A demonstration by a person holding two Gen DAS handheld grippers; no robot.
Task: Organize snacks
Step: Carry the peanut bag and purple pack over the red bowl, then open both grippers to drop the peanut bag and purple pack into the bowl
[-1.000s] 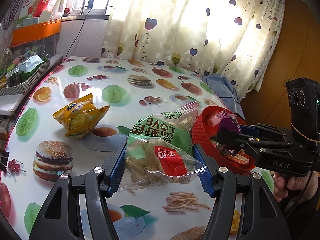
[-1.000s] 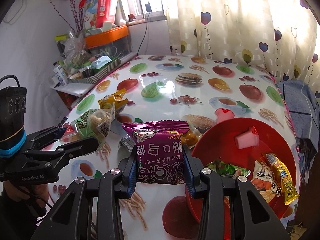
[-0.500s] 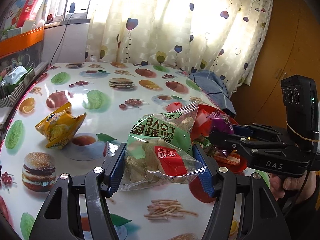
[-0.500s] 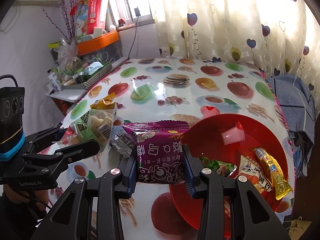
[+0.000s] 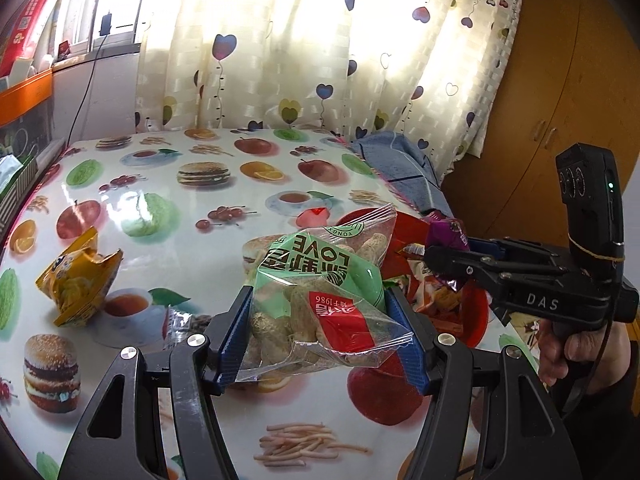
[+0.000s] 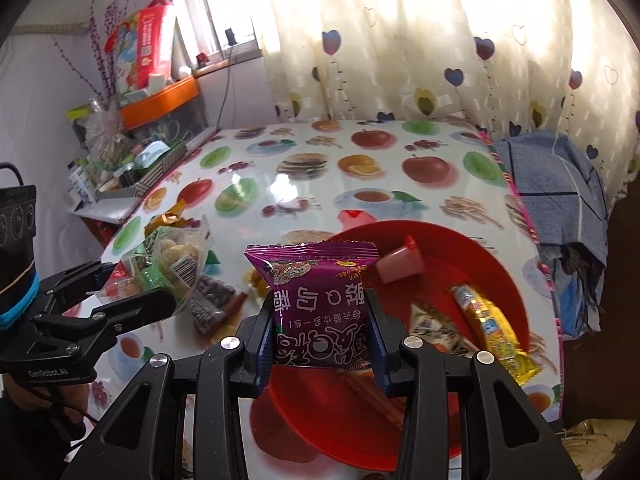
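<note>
Left gripper (image 5: 320, 332) clamps peanut bag (image 5: 320, 300); right gripper (image 6: 320, 344) — purple packet (image 6: 320, 312).

Peanut bag (image 5: 316, 300) between left gripper (image 5: 320, 336) fingers, above table (image 5: 192, 216). Bowl (image 6: 496, 280) right of it, beyond. Chip bag (image 5: 76, 276) on table, far left of left gripper. Small packet (image 5: 180, 322) just left of its left finger, lying on table. Plum packet (image 6: 320, 304) between right gripper (image 6: 320, 344) fingers, over bowl's near-left rim. In bowl, ahead-right: jelly cup (image 6: 400, 264), snack stick (image 6: 492, 324), other wrappers, probably biscuits. Cloth (image 6: 560, 172) past table edge, far right.

purple packet (image 6: 318, 308) carried over red bowl (image 6: 500, 280).
</note>
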